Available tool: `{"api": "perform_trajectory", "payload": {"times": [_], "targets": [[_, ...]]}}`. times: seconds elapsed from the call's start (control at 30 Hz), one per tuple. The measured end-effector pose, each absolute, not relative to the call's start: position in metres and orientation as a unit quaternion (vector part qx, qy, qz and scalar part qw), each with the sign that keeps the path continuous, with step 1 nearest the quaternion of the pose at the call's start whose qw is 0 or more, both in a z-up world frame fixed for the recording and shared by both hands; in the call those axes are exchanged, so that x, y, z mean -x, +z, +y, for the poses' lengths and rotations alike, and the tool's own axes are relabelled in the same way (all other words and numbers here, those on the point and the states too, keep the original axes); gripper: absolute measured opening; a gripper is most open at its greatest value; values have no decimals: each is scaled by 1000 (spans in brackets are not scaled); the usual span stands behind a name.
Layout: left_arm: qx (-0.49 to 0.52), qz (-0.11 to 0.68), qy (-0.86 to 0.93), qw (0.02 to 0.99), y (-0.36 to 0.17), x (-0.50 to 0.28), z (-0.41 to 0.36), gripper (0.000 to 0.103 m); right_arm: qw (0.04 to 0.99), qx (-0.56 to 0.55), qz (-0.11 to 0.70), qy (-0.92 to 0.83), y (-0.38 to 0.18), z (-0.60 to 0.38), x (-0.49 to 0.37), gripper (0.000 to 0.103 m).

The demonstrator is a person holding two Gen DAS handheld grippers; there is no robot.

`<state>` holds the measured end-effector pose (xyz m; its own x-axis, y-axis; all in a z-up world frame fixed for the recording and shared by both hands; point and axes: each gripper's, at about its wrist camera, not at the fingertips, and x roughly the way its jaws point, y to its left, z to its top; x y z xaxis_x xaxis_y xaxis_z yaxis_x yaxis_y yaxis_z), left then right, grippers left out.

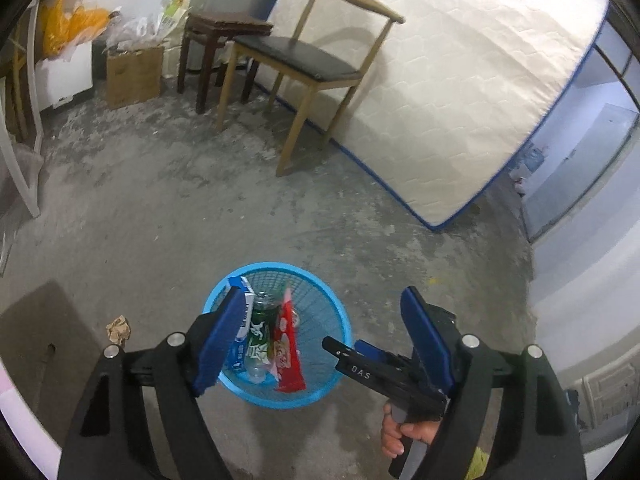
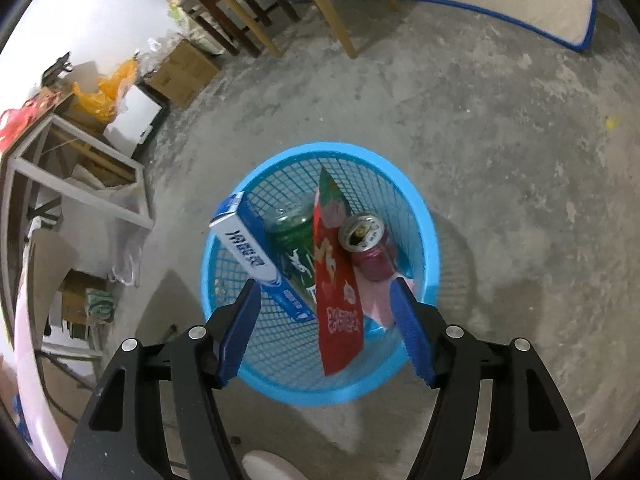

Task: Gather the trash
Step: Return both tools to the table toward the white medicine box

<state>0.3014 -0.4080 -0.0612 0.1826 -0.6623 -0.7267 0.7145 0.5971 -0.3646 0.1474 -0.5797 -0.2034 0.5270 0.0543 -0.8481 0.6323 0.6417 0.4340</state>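
A blue mesh basket (image 2: pixel 429 224) stands on the concrete floor. It holds a blue-and-white toothpaste box (image 2: pixel 248 256), a green bottle (image 2: pixel 294 246), a long red wrapper (image 2: pixel 338 288) and a red can (image 2: pixel 366 236). My right gripper (image 2: pixel 324 282) hangs open just above the basket's near side, its pads touching nothing. In the left wrist view, my left gripper (image 1: pixel 323 292) is open and empty, higher up, over the basket (image 1: pixel 340 316). The right gripper (image 1: pixel 345 345) shows there at lower right, held by a hand (image 1: pixel 400 436). A crumpled paper scrap (image 1: pixel 119 328) lies on the floor left of the basket.
A wooden chair (image 1: pixel 304 60) and a dark stool (image 1: pixel 216 40) stand in front of a white mattress (image 1: pixel 460 80) that leans on the wall. A cardboard box (image 1: pixel 134 76), bags and a white frame (image 2: pixel 80 184) crowd the left side. Bare concrete surrounds the basket.
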Motion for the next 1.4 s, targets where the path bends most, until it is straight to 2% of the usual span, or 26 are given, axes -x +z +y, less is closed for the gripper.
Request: {"api": "perform_trajectory", "payload": {"times": [0.17,0.33,0.5,0.83,1.13,1.4], "targets": [[-46,431,-469,769,-18,-262,-370,78,812,-367,428,-153,-159,-561,-107,66],[-51,398,-487,776,26,-217,-300,88,836,-349,408,-118,-112,-527,-69,79],[-41,365,-480,797,52,-178,-211,94,855,-321,402,-65,-72,-482,-49,80],[9,283,-379,881,78,-144,-26,96,873,-321,356,91,6,-374,-82,80],[19,258,-334,906,76,-188,65,97,866,-282,360,203,48,-274,-143,81],[-2,300,-383,874,58,-295,61,97,852,-281,376,230,53,-230,-175,81]]}}
